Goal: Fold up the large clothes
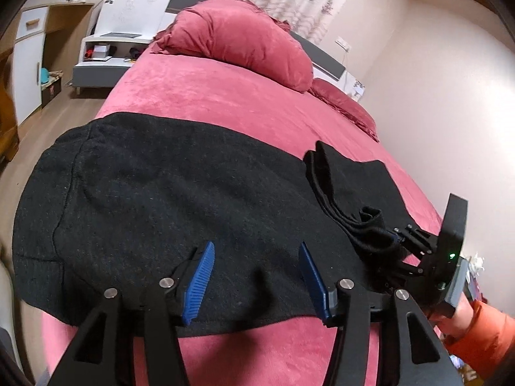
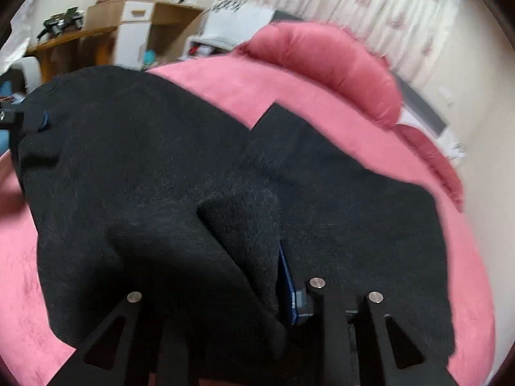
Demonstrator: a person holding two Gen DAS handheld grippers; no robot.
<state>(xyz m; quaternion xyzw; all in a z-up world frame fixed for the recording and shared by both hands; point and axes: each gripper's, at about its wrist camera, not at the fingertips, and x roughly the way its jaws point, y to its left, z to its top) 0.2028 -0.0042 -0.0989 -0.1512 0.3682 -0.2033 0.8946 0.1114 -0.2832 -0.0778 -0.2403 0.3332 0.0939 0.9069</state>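
Note:
A large black garment (image 1: 161,193) lies spread across a pink bed (image 1: 241,103). My left gripper (image 1: 254,276) hovers just above the garment's near edge. It stands open, blue pads apart, with nothing between them. At the right my right gripper (image 1: 391,238), held by a hand in an orange sleeve (image 1: 482,334), is shut on a bunched strip of the garment lifted off the bed. In the right wrist view the black garment (image 2: 128,160) drapes over the right gripper (image 2: 244,251) and hides its left finger. One blue pad (image 2: 286,286) shows against the cloth.
A pink pillow (image 1: 238,41) and a second one (image 1: 341,103) lie at the head of the bed. Left of it stand a white nightstand (image 1: 103,58) and a white cabinet (image 1: 29,58). A wall (image 1: 434,112) runs close along the bed's right side. A wooden desk (image 2: 74,41) stands behind.

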